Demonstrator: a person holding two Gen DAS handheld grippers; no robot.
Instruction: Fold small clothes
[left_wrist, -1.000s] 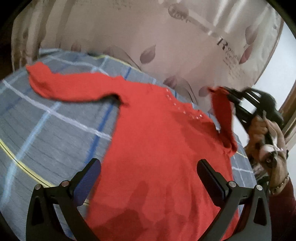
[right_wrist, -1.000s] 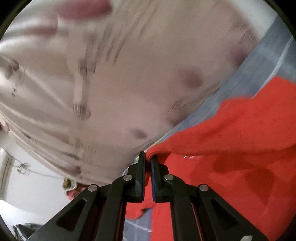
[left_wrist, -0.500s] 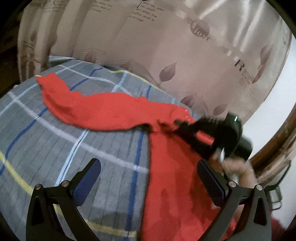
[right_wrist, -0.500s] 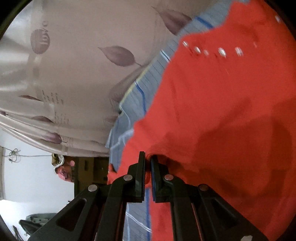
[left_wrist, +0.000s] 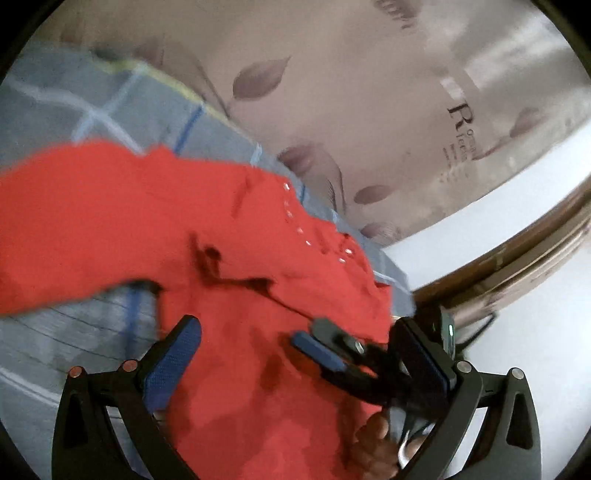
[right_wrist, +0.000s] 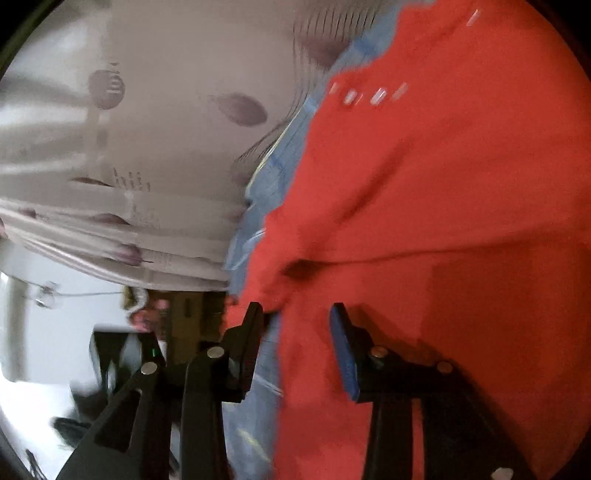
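A red knit sweater (left_wrist: 240, 258) with small pale studs near its neck lies on a blue plaid bedcover (left_wrist: 74, 110). One sleeve stretches out to the left and the other lies folded over the body. My left gripper (left_wrist: 295, 325) hovers open just over the sweater's body, gripping nothing. My right gripper (left_wrist: 321, 336) reaches in from the right, between the left gripper's fingers, held by a hand (left_wrist: 373, 435). In the right wrist view the right gripper (right_wrist: 295, 308) has its jaws opening. The sweater (right_wrist: 443, 221) lies just beyond them, and the pads do not press on it.
A pale curtain (left_wrist: 369, 92) with leaf prints hangs behind the bed. A brown wooden frame (left_wrist: 517, 258) runs along the right. The bedcover's edge (right_wrist: 255, 192) shows left of the sweater, with dark furniture (right_wrist: 110, 350) below the curtain (right_wrist: 147, 129).
The right gripper carried the sleeve down onto the sweater's body, then its jaws parted and let the sleeve go. The left gripper swung right over the sweater, still open.
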